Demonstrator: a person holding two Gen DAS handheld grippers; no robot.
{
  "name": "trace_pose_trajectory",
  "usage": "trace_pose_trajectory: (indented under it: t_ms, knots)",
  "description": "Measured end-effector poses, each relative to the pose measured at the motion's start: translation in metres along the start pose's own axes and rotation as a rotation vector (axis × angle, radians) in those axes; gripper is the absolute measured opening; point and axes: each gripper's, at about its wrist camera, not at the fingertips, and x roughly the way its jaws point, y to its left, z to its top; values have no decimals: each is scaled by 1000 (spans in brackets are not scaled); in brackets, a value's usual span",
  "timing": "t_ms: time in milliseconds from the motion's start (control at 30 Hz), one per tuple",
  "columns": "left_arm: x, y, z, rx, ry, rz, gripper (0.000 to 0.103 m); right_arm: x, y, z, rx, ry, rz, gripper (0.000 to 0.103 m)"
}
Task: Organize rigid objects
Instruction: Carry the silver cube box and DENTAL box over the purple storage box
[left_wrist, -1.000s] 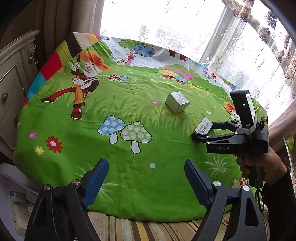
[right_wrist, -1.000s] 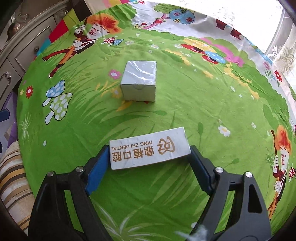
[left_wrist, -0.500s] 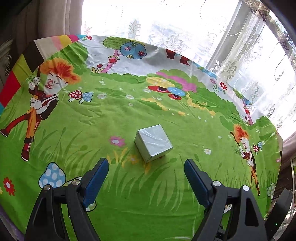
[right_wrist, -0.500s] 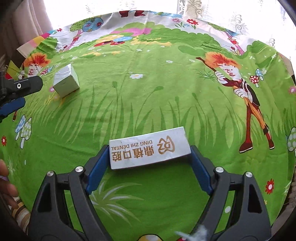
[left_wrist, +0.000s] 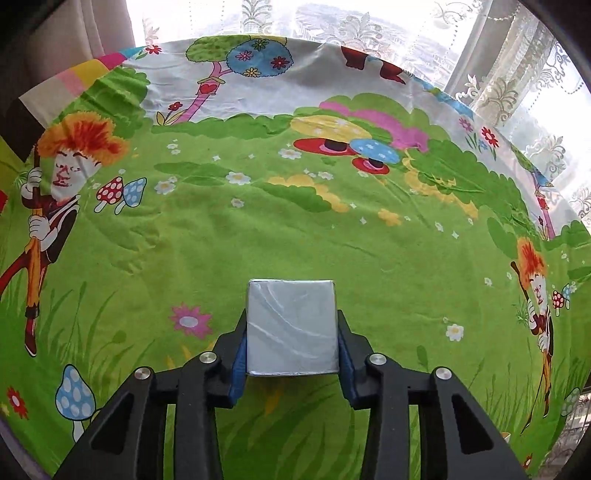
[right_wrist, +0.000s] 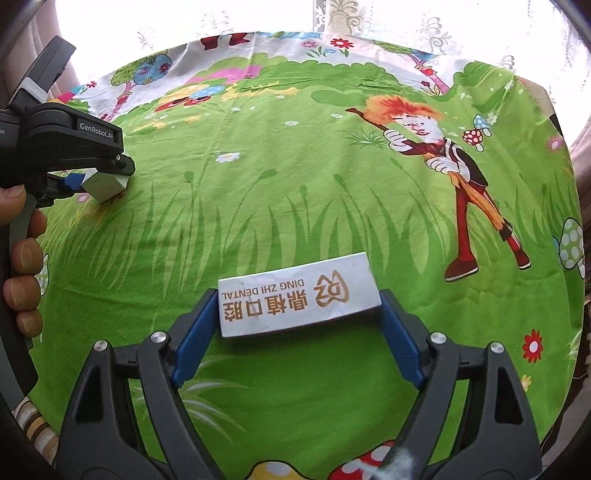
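Silver-wrapped cube (left_wrist: 291, 326) is being clamped as the left hand-held gripper (left_wrist: 291, 354) is closing (right hand-held gripper (right_wrist: 299, 325) is gripping the white box (right_wrist: 299, 295)); lifting probably comes next.

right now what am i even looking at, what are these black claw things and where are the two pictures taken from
There is no robot: a person holds a hand-held gripper in each hand, each with a camera looking along its two blue-padded fingers. In the left camera's picture, the left hand-held gripper is closing on a small silver foil-wrapped cube box between its pads. In the right camera's picture, the right hand-held gripper holds a flat white rectangular box with gold lettering. Both are over a green cartoon-print cloth.
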Motion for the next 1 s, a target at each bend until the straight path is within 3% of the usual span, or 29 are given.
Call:
trace_pose_trajectory:
  t_ms: [100,333,600,1000]
  knots:
    - [-11,-1,-14,47,-29,-3,41,0,0,0,2,-4,-1,86]
    - [-56,12,-68,85,-87,-93,41,-5,-8,-1,45,1,25,85]
    - [-101,34,-126,62,-153,-145,41,-42,-16,-15,89,-57,38,85]
    - [-145,64,-186,-4,-174,-219,41,-102,-6,-58,74,-108,85,85]
